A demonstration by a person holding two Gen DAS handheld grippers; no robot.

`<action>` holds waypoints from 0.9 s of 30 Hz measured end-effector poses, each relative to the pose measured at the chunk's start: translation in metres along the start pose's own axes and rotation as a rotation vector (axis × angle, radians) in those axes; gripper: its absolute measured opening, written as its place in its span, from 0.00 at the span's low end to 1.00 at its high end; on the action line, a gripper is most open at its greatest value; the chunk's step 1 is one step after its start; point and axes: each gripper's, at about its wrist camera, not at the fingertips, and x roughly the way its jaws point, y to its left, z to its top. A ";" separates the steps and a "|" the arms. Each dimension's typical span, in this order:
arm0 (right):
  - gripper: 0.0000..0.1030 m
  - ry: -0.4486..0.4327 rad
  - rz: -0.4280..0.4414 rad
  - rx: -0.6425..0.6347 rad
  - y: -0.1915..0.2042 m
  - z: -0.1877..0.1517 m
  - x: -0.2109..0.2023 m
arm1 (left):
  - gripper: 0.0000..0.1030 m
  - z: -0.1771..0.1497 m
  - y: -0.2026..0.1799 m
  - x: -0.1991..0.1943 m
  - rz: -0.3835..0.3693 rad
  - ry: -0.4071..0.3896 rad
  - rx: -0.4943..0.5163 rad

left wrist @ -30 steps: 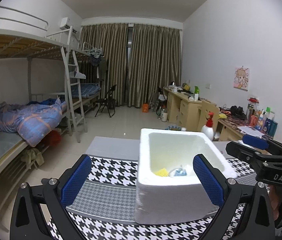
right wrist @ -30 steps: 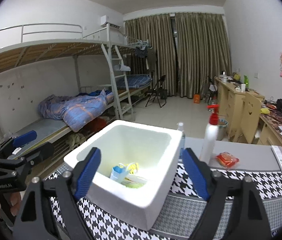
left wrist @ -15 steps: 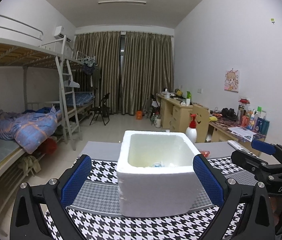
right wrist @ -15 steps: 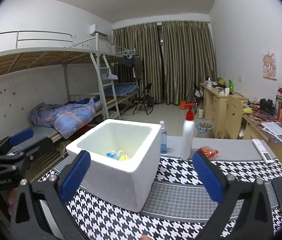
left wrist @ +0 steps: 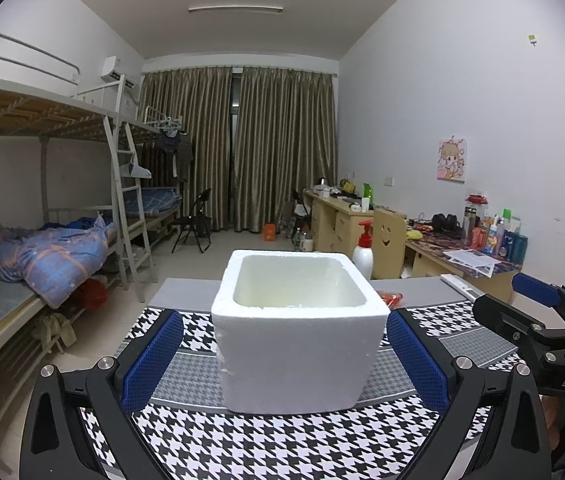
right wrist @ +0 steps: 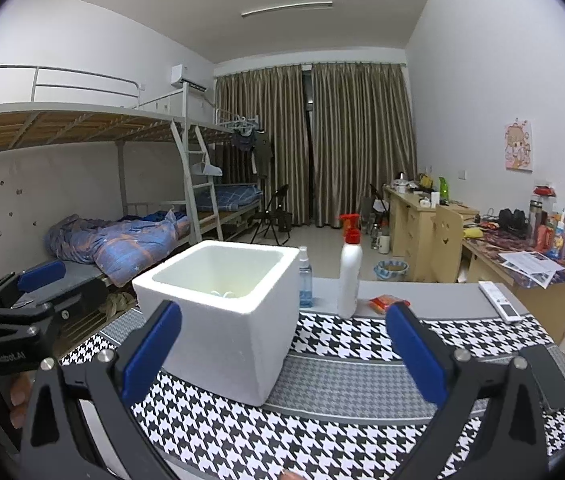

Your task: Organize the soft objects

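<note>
A white foam box (left wrist: 298, 360) stands on the houndstooth cloth (left wrist: 282, 448) of the table. Its near wall hides most of the contents; only a pale scrap (right wrist: 224, 293) shows over the rim in the right wrist view. My left gripper (left wrist: 281, 316) is open wide just short of the box, and its pads do not touch the box. My right gripper (right wrist: 282, 309) is also open wide, with the foam box (right wrist: 222, 320) ahead and to its left. Nothing is held in either gripper.
Behind the box stand a white pump bottle (right wrist: 349, 276) and a clear spray bottle (right wrist: 304, 280). A red packet (right wrist: 388, 302) lies beside them, and a remote (right wrist: 498, 300) at the far right. Bunk beds line the left wall, desks the right.
Both grippers have drawn back from above the box. The yellow and blue items inside have dropped out of sight behind its wall. The right gripper's jaws have spread wider.
</note>
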 end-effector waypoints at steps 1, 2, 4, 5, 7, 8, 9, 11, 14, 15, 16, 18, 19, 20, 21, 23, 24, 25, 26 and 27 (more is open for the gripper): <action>1.00 0.000 -0.002 0.001 0.000 -0.001 -0.002 | 0.99 -0.001 -0.001 -0.002 -0.004 -0.003 0.000; 1.00 -0.002 -0.005 0.000 0.000 -0.004 -0.004 | 0.99 -0.003 -0.002 -0.004 -0.005 -0.008 0.003; 1.00 -0.005 -0.009 0.001 0.001 -0.006 -0.006 | 0.99 -0.004 -0.004 -0.007 -0.003 -0.014 0.006; 1.00 -0.005 -0.010 0.003 0.000 -0.007 -0.008 | 0.99 -0.005 -0.005 -0.007 -0.005 -0.014 0.006; 1.00 -0.004 -0.013 0.005 -0.002 -0.010 -0.009 | 0.99 -0.006 -0.006 -0.009 -0.008 -0.012 0.007; 1.00 -0.005 -0.015 0.005 -0.003 -0.011 -0.011 | 0.99 -0.006 -0.006 -0.009 -0.004 -0.012 0.006; 1.00 -0.006 -0.017 0.006 -0.004 -0.012 -0.012 | 0.99 -0.007 -0.006 -0.010 -0.001 -0.010 0.007; 1.00 -0.011 -0.017 0.012 -0.006 -0.015 -0.015 | 0.99 -0.007 -0.007 -0.011 -0.005 -0.013 0.008; 1.00 -0.015 -0.021 0.012 -0.007 -0.018 -0.019 | 0.99 -0.010 -0.011 -0.014 -0.011 -0.013 0.012; 1.00 -0.016 -0.023 0.012 -0.007 -0.019 -0.021 | 0.99 -0.009 -0.012 -0.014 -0.013 -0.012 0.013; 1.00 -0.018 -0.025 0.011 -0.007 -0.019 -0.023 | 0.99 -0.010 -0.013 -0.014 -0.015 -0.013 0.013; 1.00 -0.024 -0.026 0.011 -0.008 -0.020 -0.027 | 0.99 -0.011 -0.015 -0.016 -0.022 -0.015 0.014; 1.00 -0.025 -0.026 0.012 -0.009 -0.020 -0.028 | 0.99 -0.011 -0.015 -0.016 -0.023 -0.014 0.013; 1.00 -0.025 -0.026 0.012 -0.009 -0.020 -0.028 | 0.99 -0.012 -0.015 -0.016 -0.026 -0.012 0.014; 1.00 -0.024 -0.027 0.012 -0.008 -0.021 -0.029 | 0.99 -0.012 -0.015 -0.015 -0.028 -0.009 0.015; 1.00 -0.023 -0.030 0.009 -0.008 -0.023 -0.030 | 0.99 -0.014 -0.015 -0.015 -0.030 -0.006 0.013; 1.00 -0.023 -0.031 0.009 -0.008 -0.024 -0.030 | 0.99 -0.014 -0.015 -0.015 -0.031 -0.005 0.013; 1.00 -0.022 -0.032 0.009 -0.009 -0.025 -0.030 | 0.99 -0.015 -0.015 -0.016 -0.033 -0.004 0.012; 1.00 -0.021 -0.033 0.011 -0.009 -0.025 -0.030 | 0.99 -0.016 -0.015 -0.016 -0.033 -0.003 0.011; 1.00 -0.020 -0.032 0.012 -0.009 -0.026 -0.030 | 0.99 -0.016 -0.015 -0.016 -0.033 -0.002 0.010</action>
